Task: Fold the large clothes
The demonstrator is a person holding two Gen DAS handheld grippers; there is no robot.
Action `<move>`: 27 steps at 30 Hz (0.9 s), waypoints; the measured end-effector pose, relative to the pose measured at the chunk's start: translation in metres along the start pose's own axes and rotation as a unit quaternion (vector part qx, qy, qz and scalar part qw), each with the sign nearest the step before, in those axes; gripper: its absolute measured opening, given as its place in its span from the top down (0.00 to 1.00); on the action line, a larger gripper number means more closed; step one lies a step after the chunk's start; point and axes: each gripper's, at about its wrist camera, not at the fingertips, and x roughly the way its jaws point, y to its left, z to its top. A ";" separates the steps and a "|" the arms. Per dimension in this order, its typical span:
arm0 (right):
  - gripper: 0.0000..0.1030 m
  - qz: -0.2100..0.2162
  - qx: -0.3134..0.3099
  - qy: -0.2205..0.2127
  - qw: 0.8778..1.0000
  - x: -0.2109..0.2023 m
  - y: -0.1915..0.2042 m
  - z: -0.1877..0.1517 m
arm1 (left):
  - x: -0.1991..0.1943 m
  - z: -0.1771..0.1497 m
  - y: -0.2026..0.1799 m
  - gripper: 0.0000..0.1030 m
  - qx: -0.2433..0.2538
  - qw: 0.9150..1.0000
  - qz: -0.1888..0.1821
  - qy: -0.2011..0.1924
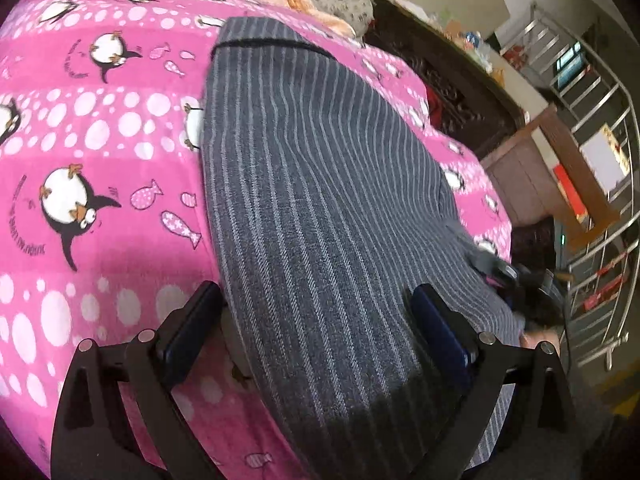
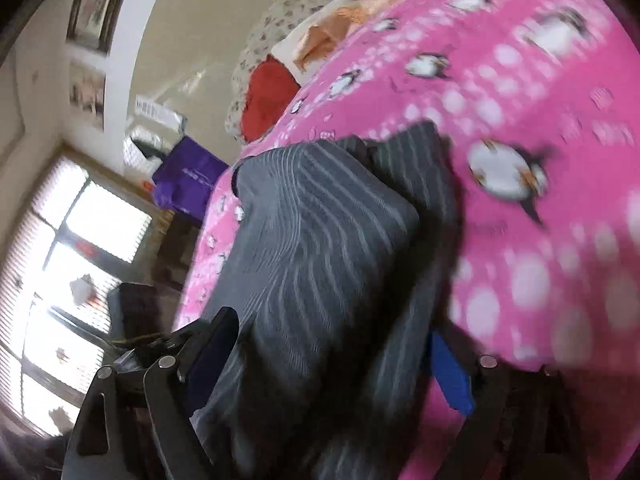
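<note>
Lying lengthwise on the pink penguin blanket [image 1: 100, 152], the grey striped garment [image 1: 320, 200] looks folded into a long narrow panel, with one short end far up the bed and the near end under the two grippers.

The left gripper [image 1: 316, 316] has its jaws spread wide over the near part of the panel; the pads touch nothing, so it holds no cloth. The right gripper [image 2: 332, 356] also straddles the garment with its jaws apart. That view is blurred, and I cannot tell whether its blue pad presses the fabric or merely sits beside it.

Risks, as I judge them: a grip that catches only the top layer would pull the fold open, and a pad digging too deep could pinch the blanket along with the cloth and drag it. In the right wrist view the upper layer already sits skewed over the lower one, so an uneven lift by the two hands could worsen that.

No container shows clearly in either view.
</note>
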 end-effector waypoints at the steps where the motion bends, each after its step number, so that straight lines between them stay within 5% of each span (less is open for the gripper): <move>1: 0.38 -0.018 -0.015 -0.003 1.000 0.005 0.002 0.002 | 0.001 0.001 -0.002 0.06 0.009 1.000 0.005 0.006; 4: 0.48 -0.078 -0.065 -0.020 0.995 0.016 0.008 -0.002 | 0.004 -0.002 -0.011 0.12 0.031 0.999 0.032 -0.007; 8: 0.53 -0.124 -0.086 -0.022 0.988 0.019 0.014 0.000 | 0.011 -0.011 -0.028 0.33 0.064 0.994 0.083 -0.035; 14: 0.61 -0.111 -0.084 -0.015 0.990 0.021 0.015 0.002 | 0.005 -0.009 -0.057 0.71 0.108 0.985 0.120 -0.060; 19: 0.62 -0.081 -0.033 -0.032 0.996 0.033 0.034 -0.003 | -0.027 0.002 -0.040 0.74 0.072 0.991 0.075 -0.081; 27: 0.62 0.006 -0.022 -0.007 1.000 0.131 0.105 0.000 | -0.099 0.011 0.054 0.74 0.044 0.984 0.136 -0.110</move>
